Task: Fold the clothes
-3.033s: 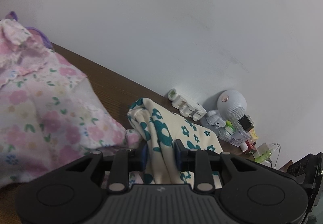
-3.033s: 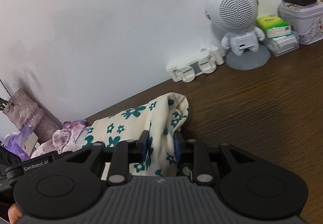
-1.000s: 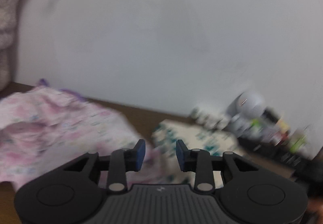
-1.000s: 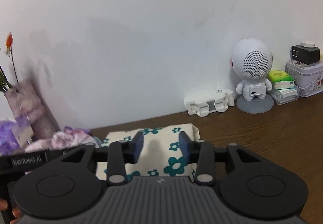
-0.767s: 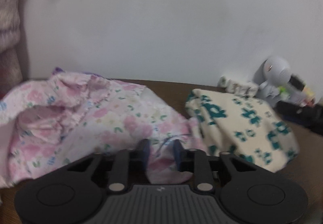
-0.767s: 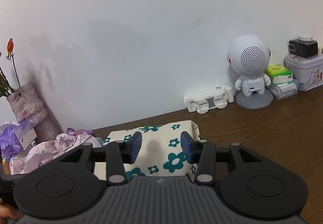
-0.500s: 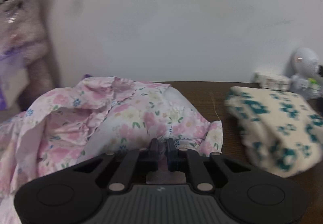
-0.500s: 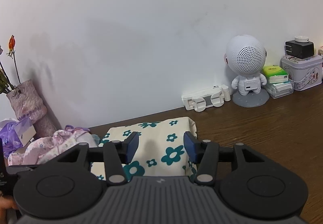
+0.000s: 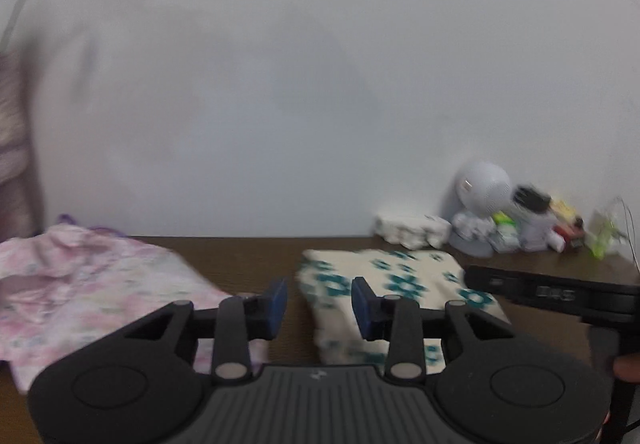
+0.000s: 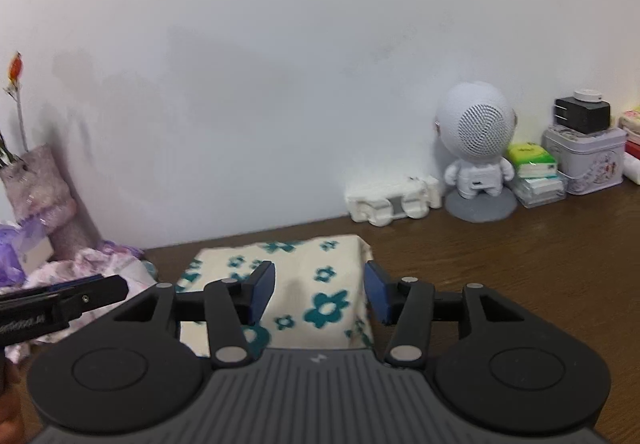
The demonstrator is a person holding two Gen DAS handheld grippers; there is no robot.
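Left gripper [image 9: 319, 302] has just opened — pink garment [image 9: 92, 284] released.

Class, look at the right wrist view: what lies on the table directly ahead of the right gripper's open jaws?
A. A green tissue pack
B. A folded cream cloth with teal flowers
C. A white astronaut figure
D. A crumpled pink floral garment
B: the folded cream cloth with teal flowers lies flat just beyond the right gripper, whose jaws stand apart and empty.
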